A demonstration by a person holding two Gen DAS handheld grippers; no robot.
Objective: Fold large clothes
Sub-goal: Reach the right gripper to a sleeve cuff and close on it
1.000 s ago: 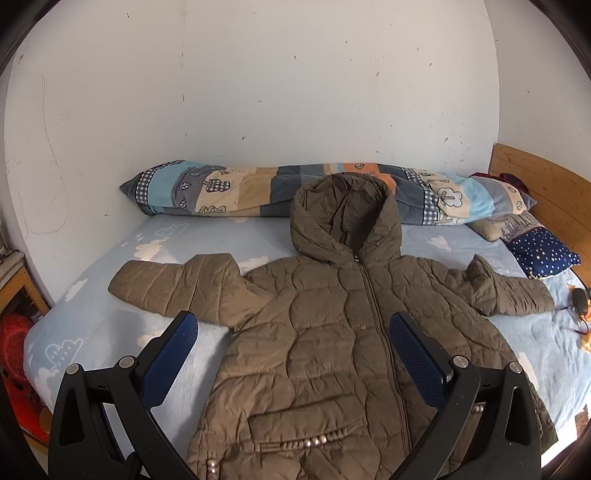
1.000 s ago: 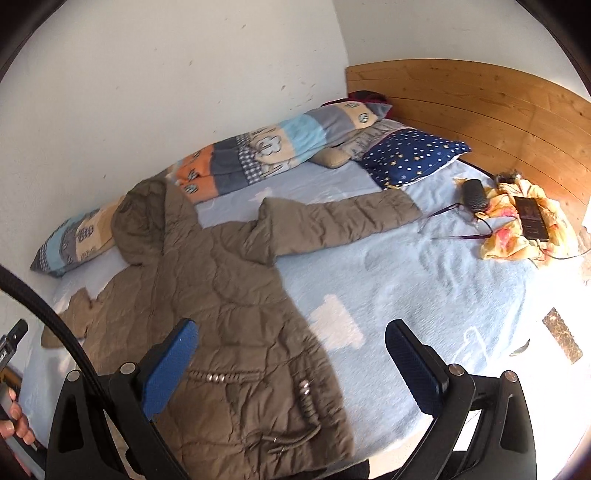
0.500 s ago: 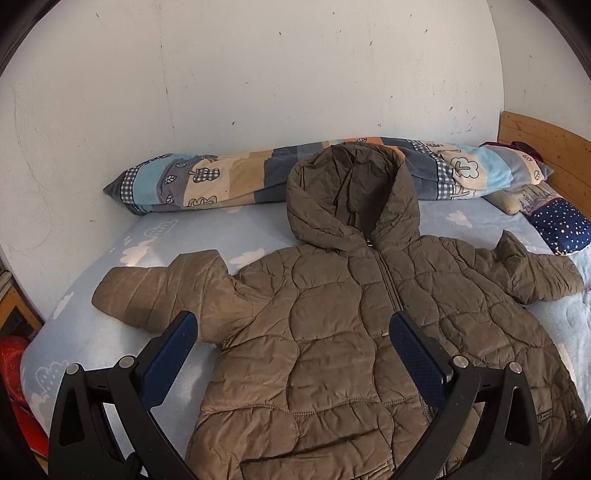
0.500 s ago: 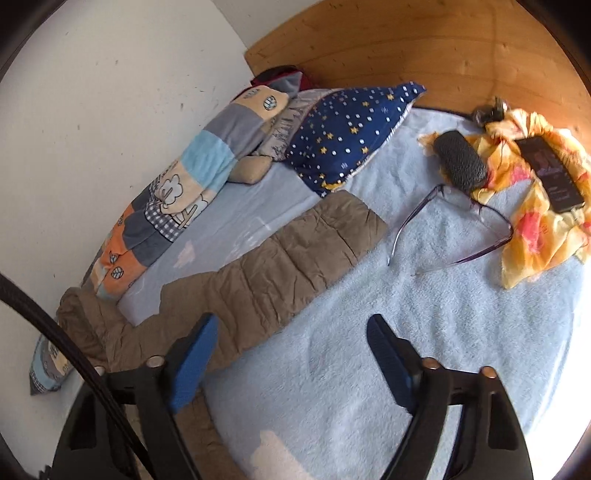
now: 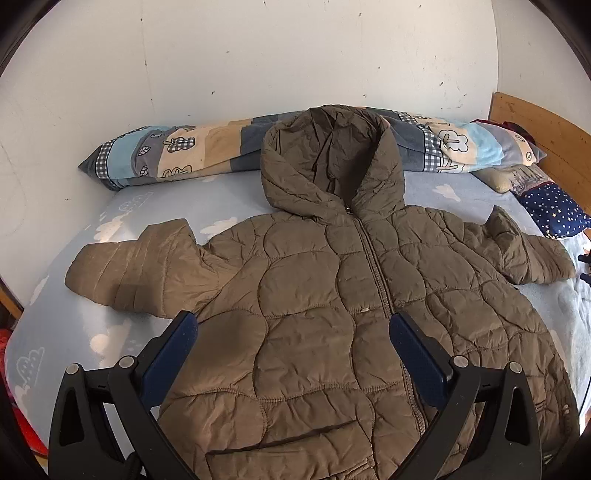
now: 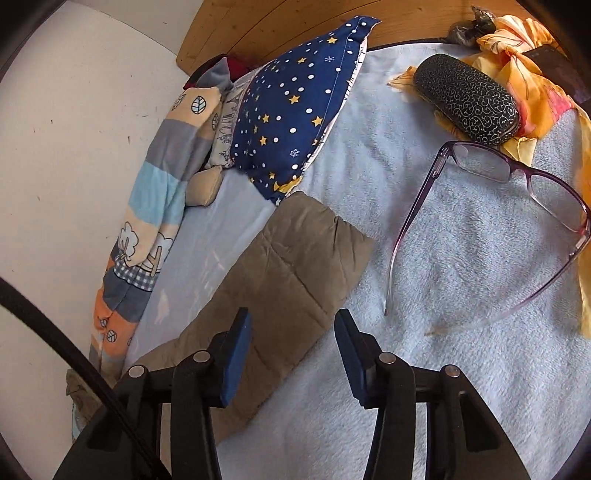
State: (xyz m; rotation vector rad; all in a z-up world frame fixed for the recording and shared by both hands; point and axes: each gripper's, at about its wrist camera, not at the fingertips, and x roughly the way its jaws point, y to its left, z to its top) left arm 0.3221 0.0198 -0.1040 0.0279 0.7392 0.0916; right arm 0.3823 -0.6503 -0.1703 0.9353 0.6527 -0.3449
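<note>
A brown quilted hooded jacket [image 5: 317, 288] lies front up on the light blue bed [image 5: 155, 206], zipped, with both sleeves spread out. My left gripper [image 5: 293, 325] hovers open over its chest, nothing between the fingers. In the right wrist view, the cuff end of the jacket's right sleeve [image 6: 295, 258] lies flat on the sheet. My right gripper [image 6: 292, 321] hangs just above that sleeve's near edge. Its jaws are closing, with the sleeve edge under the gap, and the pads are not pressing on it.
Purple-framed glasses [image 6: 576, 210] lie on the sheet right of the sleeve, with a dark glasses case [image 6: 467, 98] and a yellow cloth [image 6: 535, 74] beyond. A starry blue pillow [image 6: 295, 110] touches the cuff. A rolled patchwork blanket [image 5: 184, 155] lines the wall; a wooden headboard [image 6: 277, 22] stands behind.
My left gripper came closer and lower over the jacket's chest. My right gripper swept from the jacket's hem side to the right sleeve's end, rolled, and its jaws narrowed.
</note>
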